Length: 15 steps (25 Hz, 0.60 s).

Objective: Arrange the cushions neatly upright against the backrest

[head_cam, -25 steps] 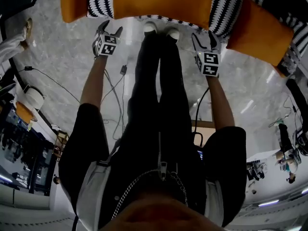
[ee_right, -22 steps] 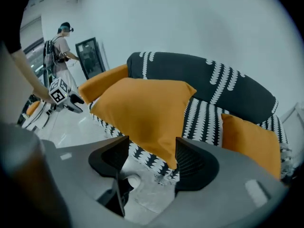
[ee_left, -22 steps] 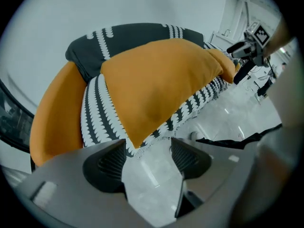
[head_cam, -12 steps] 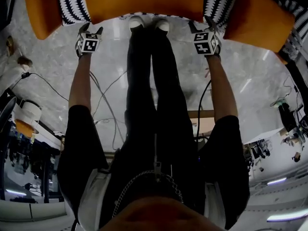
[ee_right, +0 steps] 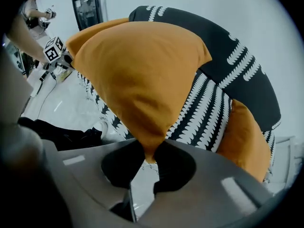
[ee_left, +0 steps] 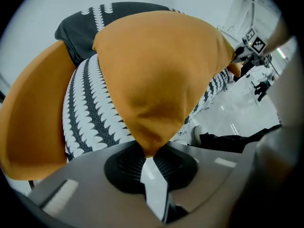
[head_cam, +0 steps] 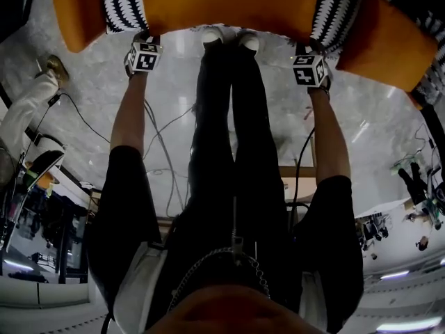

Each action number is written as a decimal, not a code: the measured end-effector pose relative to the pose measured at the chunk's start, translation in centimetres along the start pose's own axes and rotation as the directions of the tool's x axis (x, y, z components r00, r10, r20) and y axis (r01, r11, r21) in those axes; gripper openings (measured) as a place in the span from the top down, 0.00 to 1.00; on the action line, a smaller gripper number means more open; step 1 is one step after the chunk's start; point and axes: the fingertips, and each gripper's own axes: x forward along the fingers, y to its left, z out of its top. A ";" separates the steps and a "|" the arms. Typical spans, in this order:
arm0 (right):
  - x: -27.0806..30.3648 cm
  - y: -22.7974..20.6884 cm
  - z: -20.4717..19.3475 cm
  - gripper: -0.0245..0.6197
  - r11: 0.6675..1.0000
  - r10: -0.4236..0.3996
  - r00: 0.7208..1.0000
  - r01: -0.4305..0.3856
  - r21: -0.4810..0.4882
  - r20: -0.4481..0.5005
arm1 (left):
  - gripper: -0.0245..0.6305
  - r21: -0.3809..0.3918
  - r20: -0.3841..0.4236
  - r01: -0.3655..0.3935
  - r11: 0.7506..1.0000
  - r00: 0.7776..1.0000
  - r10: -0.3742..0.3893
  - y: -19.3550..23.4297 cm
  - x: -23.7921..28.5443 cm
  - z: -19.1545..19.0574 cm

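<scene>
A large orange cushion (head_cam: 229, 2) lies across the middle of a black-and-white patterned sofa (head_cam: 125, 9). My left gripper (head_cam: 142, 42) holds its near left corner and my right gripper (head_cam: 311, 51) its near right corner. In the left gripper view the cushion (ee_left: 161, 70) tapers into a corner pinched in the left gripper (ee_left: 151, 151). In the right gripper view the cushion (ee_right: 137, 75) likewise narrows into the right gripper (ee_right: 151, 158). Both pairs of jaws are closing with cushion fabric between them. Two more orange cushions sit at the sofa's left end (head_cam: 73, 12) and right end (head_cam: 393, 40).
The person's legs and white shoes (head_cam: 226, 39) stand against the sofa front between the grippers. Cables (head_cam: 160, 138) trail over the marble floor. Another person's sleeve (head_cam: 28, 110) shows at the left. A dark framed panel (ee_right: 88, 8) leans on the far wall.
Both grippers have moved forward to the cushion's near corners, and their jaws, open a second ago, have closed on the fabric.
</scene>
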 end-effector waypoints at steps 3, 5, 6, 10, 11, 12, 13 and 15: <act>-0.6 0.1 0.7 0.89 1.000 0.003 1.000 -0.003 0.010 -0.008 | 0.89 0.000 0.010 0.010 1.000 1.000 -0.010 0.0 -1.2 0.5; -1.3 0.1 1.3 0.90 1.000 -0.002 1.000 0.002 0.022 -0.009 | 0.89 -0.013 0.024 0.015 1.000 1.000 -0.014 -0.1 -2.5 1.0; -1.9 0.0 1.7 0.90 1.000 -0.002 1.000 0.003 0.026 -0.009 | 0.89 -0.021 0.033 0.017 1.000 0.999 -0.016 -0.1 -3.2 1.3; -4.5 -0.9 4.0 0.91 1.000 -0.008 1.000 0.008 -0.017 0.000 | 0.89 -0.013 0.076 0.016 1.000 0.997 -0.015 0.7 -7.2 4.0; -5.4 -1.1 4.6 0.91 0.999 -0.007 1.000 0.007 -0.036 0.004 | 0.90 -0.005 0.084 0.019 1.000 0.996 -0.018 0.9 -8.3 4.6; -6.4 -1.3 5.2 0.91 0.999 -0.003 1.000 0.003 -0.052 0.005 | 0.90 0.001 0.090 0.024 1.000 0.996 -0.024 1.0 -9.6 5.1; -7.5 -1.5 5.7 0.91 0.998 0.002 1.000 -0.002 -0.063 0.005 | 0.90 0.003 0.100 0.031 1.000 0.995 -0.031 1.2 -10.9 5.7; -9.4 -2.5 7.2 0.91 0.997 0.011 1.000 -0.010 -0.071 0.010 | 0.90 -0.006 0.139 0.044 0.999 0.989 -0.043 2.0 -13.4 7.7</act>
